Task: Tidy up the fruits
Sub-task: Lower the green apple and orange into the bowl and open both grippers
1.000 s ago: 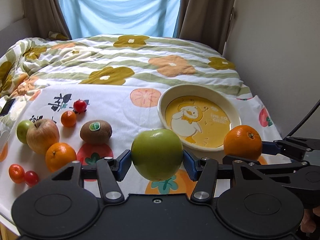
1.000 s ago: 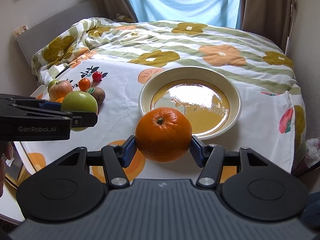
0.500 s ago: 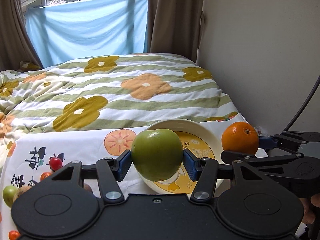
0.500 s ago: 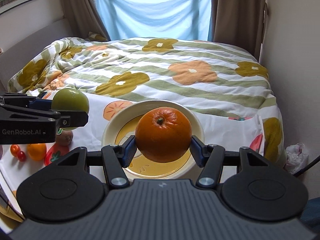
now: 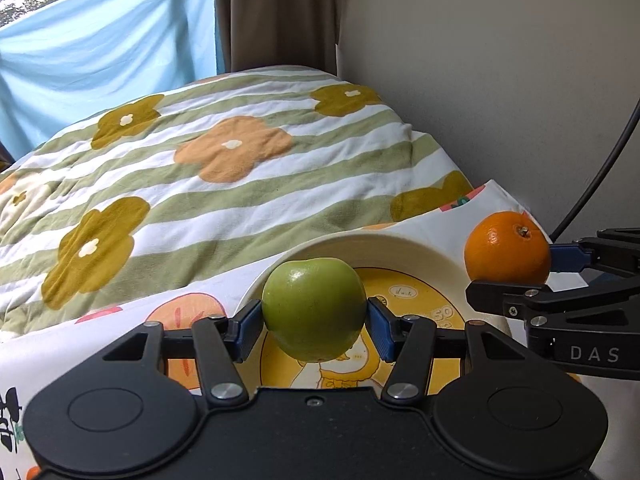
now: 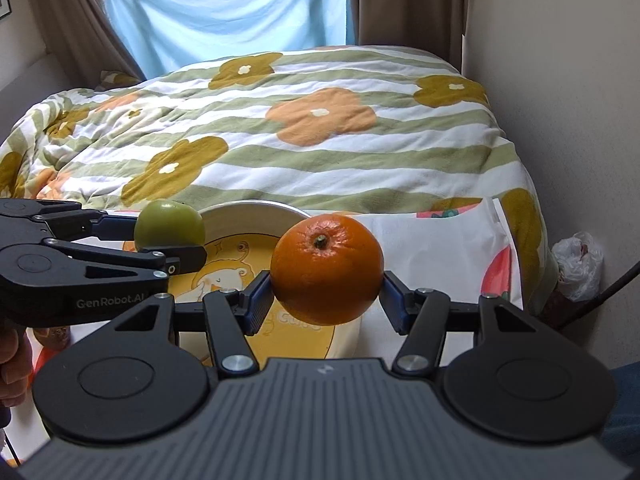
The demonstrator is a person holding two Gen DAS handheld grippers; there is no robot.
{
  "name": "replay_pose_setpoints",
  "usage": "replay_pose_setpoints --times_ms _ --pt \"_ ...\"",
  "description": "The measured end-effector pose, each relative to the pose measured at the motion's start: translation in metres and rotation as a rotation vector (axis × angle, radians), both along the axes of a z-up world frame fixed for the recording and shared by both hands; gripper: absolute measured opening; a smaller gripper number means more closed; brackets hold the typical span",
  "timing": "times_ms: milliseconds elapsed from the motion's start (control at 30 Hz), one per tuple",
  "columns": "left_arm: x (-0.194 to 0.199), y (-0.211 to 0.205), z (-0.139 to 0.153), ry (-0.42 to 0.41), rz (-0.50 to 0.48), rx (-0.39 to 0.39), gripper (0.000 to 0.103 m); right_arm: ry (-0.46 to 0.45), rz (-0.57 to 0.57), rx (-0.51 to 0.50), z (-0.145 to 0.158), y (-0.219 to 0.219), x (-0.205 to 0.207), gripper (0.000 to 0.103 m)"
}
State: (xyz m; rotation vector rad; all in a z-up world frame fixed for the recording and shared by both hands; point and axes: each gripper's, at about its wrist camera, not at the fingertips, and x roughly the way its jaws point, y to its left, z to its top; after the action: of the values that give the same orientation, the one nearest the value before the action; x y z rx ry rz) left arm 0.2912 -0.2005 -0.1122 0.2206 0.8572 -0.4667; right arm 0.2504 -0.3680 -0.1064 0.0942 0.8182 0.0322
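The left gripper (image 5: 314,326) has its blue-padded fingers (image 5: 248,330) clamped on either side of a round, smooth green apple (image 5: 314,314), which hangs in the air above the near part of a shallow cream-rimmed bowl with a yellow cartoon duck printed inside (image 5: 404,250). The right gripper (image 6: 326,296) grasps a round, dimpled orange with its stem end up (image 6: 326,268) in the same way, its fingers (image 6: 260,296) pressed against both flanks of the fruit, over the bowl's right-hand edge. The bowl rests on a white cloth printed with fruit (image 6: 436,244), spread over the foot of a bed covered by a green-striped quilt with orange and olive flowers (image 6: 320,136). A person's hand (image 6: 14,356) shows at the left gripper's handle.
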Motion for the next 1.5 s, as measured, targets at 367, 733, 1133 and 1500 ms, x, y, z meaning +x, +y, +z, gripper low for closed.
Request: replay_pose_setpoints --times_ms 367,733,1133,1500 --pt "0.020 -0.019 -0.026 0.038 -0.069 0.053 0.060 0.041 -0.049 0.003 -0.014 -0.006 0.012 0.072" --pt "-0.004 0.011 -0.003 0.008 -0.027 0.022 0.091 0.035 0.034 -0.012 -0.013 0.002 0.014 0.073" --pt "-0.035 0.040 -0.005 0.017 0.035 0.065 0.091 0.039 0.189 -0.064 -0.031 0.032 0.030 0.073" --pt "-0.037 0.049 -0.008 0.030 0.061 0.068 0.091 -0.020 0.227 -0.145 -0.038 0.042 0.029 0.091"
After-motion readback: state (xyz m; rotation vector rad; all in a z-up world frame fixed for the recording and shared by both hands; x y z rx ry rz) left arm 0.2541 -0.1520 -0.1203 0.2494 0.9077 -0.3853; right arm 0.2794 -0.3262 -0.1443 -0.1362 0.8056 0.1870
